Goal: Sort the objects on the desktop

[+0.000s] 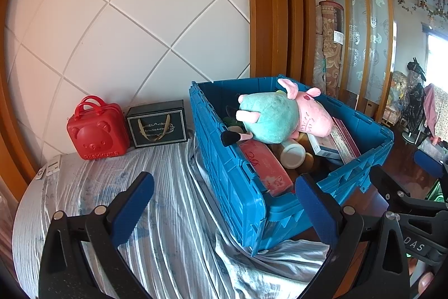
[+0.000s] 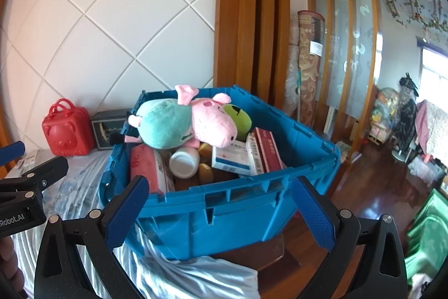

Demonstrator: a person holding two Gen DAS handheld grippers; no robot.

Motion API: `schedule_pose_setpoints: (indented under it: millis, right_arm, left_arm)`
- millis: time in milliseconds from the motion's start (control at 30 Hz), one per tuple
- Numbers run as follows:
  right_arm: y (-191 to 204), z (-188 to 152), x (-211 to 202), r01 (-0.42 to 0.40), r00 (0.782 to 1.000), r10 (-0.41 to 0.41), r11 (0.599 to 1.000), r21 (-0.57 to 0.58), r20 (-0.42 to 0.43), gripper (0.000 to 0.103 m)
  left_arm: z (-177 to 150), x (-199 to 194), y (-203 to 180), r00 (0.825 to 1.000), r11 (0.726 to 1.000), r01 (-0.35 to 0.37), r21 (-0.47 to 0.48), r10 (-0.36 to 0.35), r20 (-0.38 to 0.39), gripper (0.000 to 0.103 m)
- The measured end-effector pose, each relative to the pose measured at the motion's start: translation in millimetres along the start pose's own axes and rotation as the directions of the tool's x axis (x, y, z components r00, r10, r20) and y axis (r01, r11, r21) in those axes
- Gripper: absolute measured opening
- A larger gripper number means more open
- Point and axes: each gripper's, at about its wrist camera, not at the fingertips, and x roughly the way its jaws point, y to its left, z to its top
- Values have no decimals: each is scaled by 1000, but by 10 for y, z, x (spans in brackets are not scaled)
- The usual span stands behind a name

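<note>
Both hand-held grippers, left [image 1: 224, 203] and right [image 2: 219, 203], stand spread and empty. Ahead of them the blue crate [image 2: 238, 212] holds a pig plush [image 2: 190, 122], boxes and a bottle. This fits either filling or emptying; no further move is settled.

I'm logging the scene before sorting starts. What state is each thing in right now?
Left hand-held gripper: open, holding nothing.
Right hand-held gripper: open, holding nothing.
Blue crate: lid open, heaped full.
Plush pig: lying on top of the heap.
White jar: tipped over, cap on.
Red case: upright, closed.
Dark gift box: upright, closed.
</note>
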Motion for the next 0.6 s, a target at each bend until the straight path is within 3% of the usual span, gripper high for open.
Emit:
schedule_pose_setpoints:
  millis: [600]
  right_arm:
    - [-41, -15, 7, 7, 1000, -7, 1000, 9, -8, 103]
  left_arm:
    - [-9, 31, -54, 1000, 1000, 1, 19, -1, -10, 102]
